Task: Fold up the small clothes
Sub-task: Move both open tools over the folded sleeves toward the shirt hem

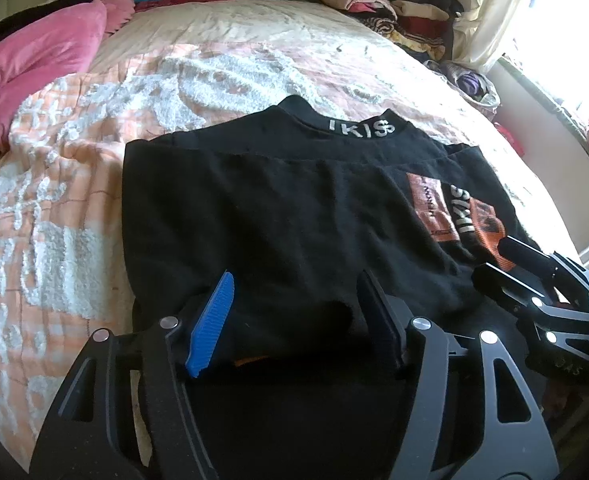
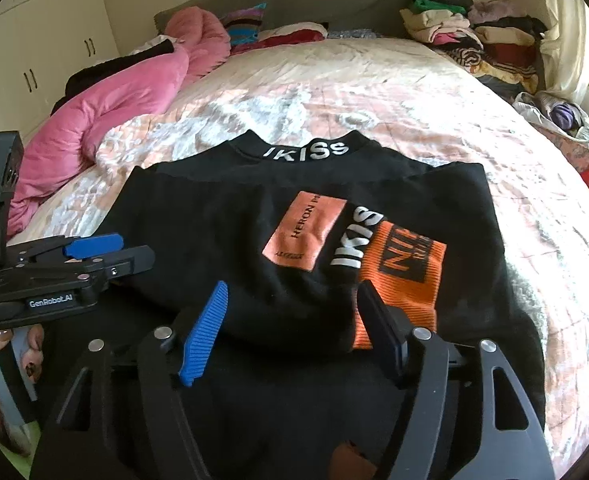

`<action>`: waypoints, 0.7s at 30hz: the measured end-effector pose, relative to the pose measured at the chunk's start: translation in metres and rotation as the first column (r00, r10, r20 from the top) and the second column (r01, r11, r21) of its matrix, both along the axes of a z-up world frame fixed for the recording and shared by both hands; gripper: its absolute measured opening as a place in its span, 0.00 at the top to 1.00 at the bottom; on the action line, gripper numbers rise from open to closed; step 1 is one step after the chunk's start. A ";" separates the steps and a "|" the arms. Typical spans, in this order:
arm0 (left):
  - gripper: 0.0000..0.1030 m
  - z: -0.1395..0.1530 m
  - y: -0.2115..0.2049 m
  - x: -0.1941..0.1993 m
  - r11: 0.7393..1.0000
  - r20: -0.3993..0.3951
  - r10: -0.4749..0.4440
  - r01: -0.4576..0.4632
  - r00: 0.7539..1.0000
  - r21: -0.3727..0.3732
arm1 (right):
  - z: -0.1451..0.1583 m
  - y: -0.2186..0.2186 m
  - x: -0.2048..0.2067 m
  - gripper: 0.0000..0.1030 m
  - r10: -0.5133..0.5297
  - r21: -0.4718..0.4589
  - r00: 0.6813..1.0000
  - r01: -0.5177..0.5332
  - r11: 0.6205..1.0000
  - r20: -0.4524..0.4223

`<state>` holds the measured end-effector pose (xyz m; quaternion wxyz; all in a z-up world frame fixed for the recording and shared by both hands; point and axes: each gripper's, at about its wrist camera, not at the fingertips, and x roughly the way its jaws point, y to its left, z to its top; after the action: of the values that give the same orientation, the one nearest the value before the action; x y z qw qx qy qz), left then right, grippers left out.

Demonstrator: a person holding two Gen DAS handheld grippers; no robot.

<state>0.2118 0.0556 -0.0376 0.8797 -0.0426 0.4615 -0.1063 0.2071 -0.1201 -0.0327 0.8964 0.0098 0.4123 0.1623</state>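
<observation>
Centre frame, both views: black IKISS sweatshirt (image 2: 230,240) lies folded on the quilted bedspread (image 2: 374,92). Left gripper (image 1: 294,320) spread, fabric between pads, not pinched. Right gripper (image 2: 290,332) spread over the hem, orange print (image 2: 402,280) beside its right finger.

Black folded top (image 2: 254,240) on bed (image 2: 374,92)

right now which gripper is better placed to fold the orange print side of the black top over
Right, probably. The right gripper sits open at the black top beside the orange print; the left gripper is at the plain side.
</observation>
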 end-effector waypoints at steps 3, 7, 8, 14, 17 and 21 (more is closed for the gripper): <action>0.41 0.004 0.001 -0.002 1.000 0.010 0.002 -0.002 1.000 -0.017 | 0.001 -0.003 0.000 0.33 -0.013 -0.003 1.000 0.013 1.000 0.004; 0.35 0.007 0.002 -0.003 1.000 0.018 0.011 -0.010 1.000 -0.021 | 0.002 -0.008 -0.001 0.25 -0.032 0.009 0.999 0.032 0.999 0.008; 0.33 0.007 0.002 -0.003 1.000 0.020 0.015 -0.014 1.000 -0.023 | 0.002 -0.009 -0.001 0.23 -0.035 0.011 0.999 0.035 0.999 0.008; 0.18 0.015 0.007 -0.005 0.999 0.044 0.039 -0.037 0.998 -0.030 | 0.006 -0.016 -0.004 0.11 -0.063 0.024 0.998 0.062 0.998 0.023; 0.10 0.019 0.008 -0.007 0.999 0.063 0.051 -0.050 0.997 -0.021 | 0.008 -0.020 -0.005 0.06 -0.077 0.035 0.996 0.076 0.997 0.037; 0.09 0.023 0.007 -0.009 0.998 0.078 0.057 -0.056 0.995 -0.011 | 0.012 -0.026 -0.008 0.05 -0.096 0.043 0.994 0.093 0.995 0.054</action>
<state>0.2025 0.0622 -0.0148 0.8996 -0.0554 0.4248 -0.0848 0.1993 -0.1466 -0.0203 0.9139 0.0427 0.3827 0.1281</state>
